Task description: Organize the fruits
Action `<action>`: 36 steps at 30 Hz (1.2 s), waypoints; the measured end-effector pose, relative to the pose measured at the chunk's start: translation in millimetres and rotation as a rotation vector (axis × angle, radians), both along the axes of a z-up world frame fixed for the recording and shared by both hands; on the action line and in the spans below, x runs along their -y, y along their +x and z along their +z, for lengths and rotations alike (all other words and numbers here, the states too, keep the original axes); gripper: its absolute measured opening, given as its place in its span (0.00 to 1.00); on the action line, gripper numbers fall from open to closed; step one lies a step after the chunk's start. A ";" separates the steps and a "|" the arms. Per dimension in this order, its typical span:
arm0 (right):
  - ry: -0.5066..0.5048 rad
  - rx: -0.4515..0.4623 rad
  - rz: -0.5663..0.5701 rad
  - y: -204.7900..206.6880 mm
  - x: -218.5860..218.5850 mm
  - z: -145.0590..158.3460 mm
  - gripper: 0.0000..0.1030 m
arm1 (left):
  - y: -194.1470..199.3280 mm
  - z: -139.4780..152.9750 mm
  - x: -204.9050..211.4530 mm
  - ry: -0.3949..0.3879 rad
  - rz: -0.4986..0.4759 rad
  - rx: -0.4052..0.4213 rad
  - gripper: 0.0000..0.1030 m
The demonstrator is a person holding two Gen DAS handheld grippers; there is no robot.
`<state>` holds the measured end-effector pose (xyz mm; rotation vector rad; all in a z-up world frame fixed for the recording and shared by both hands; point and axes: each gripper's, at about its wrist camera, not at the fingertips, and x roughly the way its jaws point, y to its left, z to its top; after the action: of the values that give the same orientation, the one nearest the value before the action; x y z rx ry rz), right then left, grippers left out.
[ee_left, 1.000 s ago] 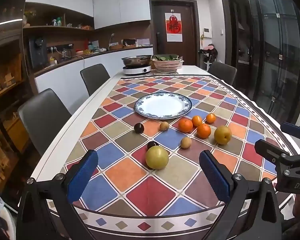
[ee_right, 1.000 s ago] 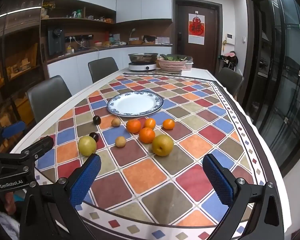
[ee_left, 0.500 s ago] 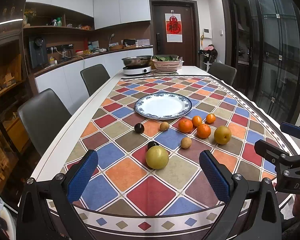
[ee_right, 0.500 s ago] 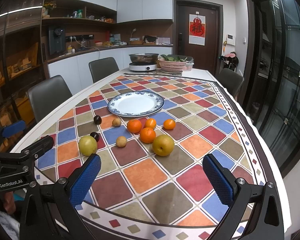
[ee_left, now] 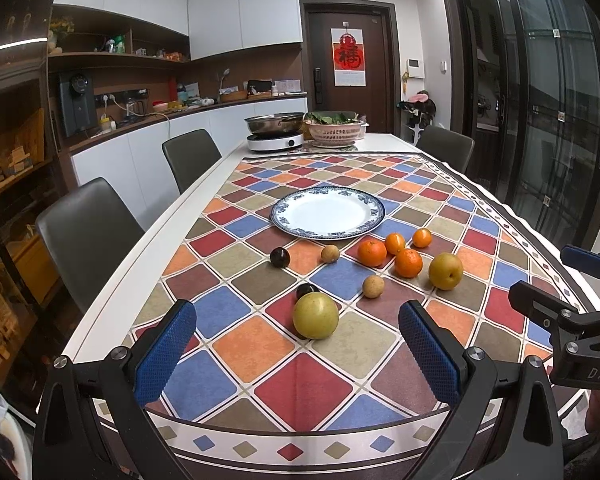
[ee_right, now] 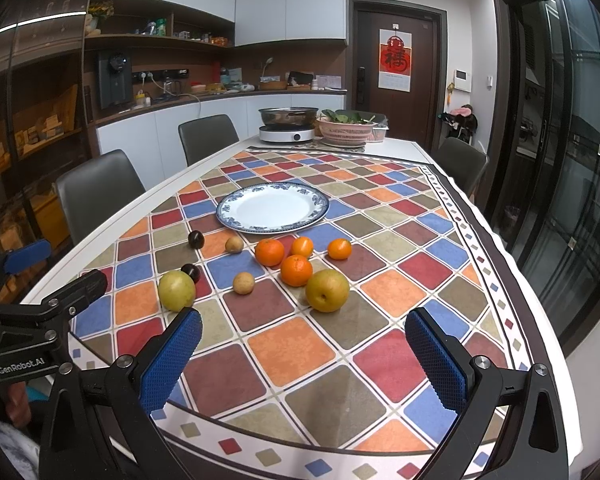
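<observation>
Nothing has moved since earlier: both grippers hover with fingers spread wide, empty. Green pear lies ahead between the left gripper fingers; yellow pear ahead of the right gripper, on the worktop.

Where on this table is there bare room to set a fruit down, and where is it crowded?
The plate is bare. Bare cloth lies between the near pear and the left gripper, and right of the other pear toward the border. Crowded: the oranges cluster in front of the plate.
</observation>
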<state>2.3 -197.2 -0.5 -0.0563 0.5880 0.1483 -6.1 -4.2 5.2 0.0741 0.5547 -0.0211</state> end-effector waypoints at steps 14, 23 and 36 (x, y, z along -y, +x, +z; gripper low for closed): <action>-0.001 0.000 0.000 -0.2 -0.8 -0.8 0.99 | 0.1 -0.1 -0.7 0.000 -0.001 0.001 1.00; -0.001 0.001 0.000 -0.1 -0.8 -0.8 0.99 | -1.2 0.8 -0.3 0.000 0.000 0.002 1.00; -0.003 0.000 0.001 1.3 -1.4 -0.6 0.99 | -1.7 1.8 -2.2 -0.001 -0.001 0.002 1.00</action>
<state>3.6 -195.8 -1.2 -0.0594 0.5880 0.1483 -7.8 -2.0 7.0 0.0735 0.5527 -0.0219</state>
